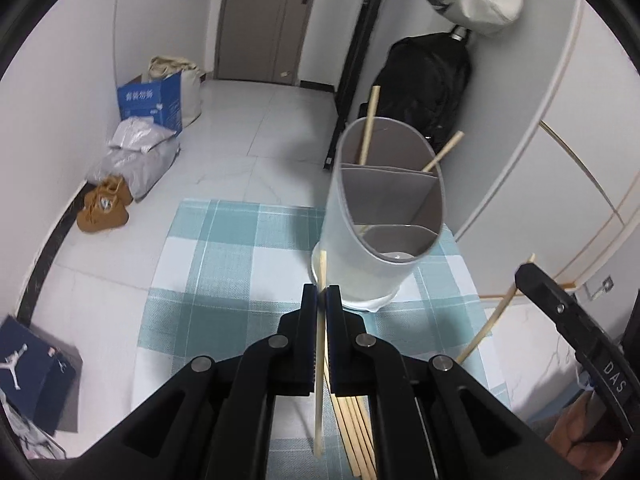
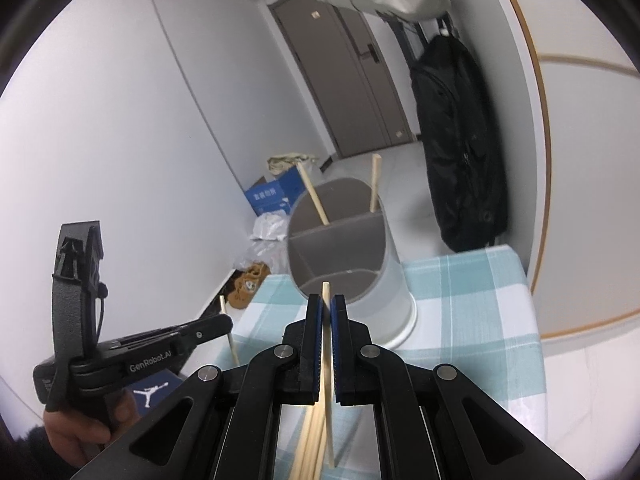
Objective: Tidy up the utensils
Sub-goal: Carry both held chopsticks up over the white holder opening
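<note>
A grey utensil holder (image 1: 384,208) with inner dividers stands on the teal checked cloth (image 1: 224,264); it also shows in the right wrist view (image 2: 352,248). Two wooden chopsticks (image 1: 370,128) lean in its far compartment. My left gripper (image 1: 321,292) is shut on one wooden chopstick (image 1: 320,360), held upright just in front of the holder. My right gripper (image 2: 327,304) is shut on another chopstick (image 2: 327,344), near the holder's rim. Several loose chopsticks (image 1: 356,432) lie on the cloth under the grippers.
The right gripper (image 1: 576,340) shows at the right of the left wrist view, the left gripper (image 2: 160,348) at the left of the right wrist view. A black bag (image 2: 460,140) hangs by the wall. Boxes, bags and slippers (image 1: 106,204) lie on the floor.
</note>
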`<control>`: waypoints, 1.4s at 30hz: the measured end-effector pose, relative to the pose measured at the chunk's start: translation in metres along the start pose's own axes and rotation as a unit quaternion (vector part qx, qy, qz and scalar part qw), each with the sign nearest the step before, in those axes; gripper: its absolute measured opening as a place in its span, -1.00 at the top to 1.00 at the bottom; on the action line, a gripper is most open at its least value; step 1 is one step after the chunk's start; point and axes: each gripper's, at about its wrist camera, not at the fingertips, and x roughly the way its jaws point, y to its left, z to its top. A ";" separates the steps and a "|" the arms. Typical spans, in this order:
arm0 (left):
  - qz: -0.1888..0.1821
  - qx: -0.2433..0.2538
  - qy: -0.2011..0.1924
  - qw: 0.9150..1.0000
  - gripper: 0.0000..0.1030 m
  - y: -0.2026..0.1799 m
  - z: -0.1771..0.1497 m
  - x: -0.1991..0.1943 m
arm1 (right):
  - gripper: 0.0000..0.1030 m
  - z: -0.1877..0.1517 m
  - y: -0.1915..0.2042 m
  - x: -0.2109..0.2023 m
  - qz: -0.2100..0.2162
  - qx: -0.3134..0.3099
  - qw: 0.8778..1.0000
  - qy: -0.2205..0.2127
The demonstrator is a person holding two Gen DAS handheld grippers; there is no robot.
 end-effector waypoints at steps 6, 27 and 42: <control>-0.009 0.016 -0.007 1.000 1.00 -0.005 0.002 -0.014 | 0.93 0.000 0.017 -0.011 -0.005 -0.033 0.999 -0.023; -0.025 0.054 -0.025 0.998 1.00 -0.028 0.035 -0.043 | 0.93 0.034 0.019 -0.021 -0.009 -0.028 0.998 -0.058; -0.044 0.073 -0.080 0.993 1.00 -0.049 0.105 -0.077 | 0.93 0.121 0.020 -0.025 -0.002 -0.023 0.994 -0.108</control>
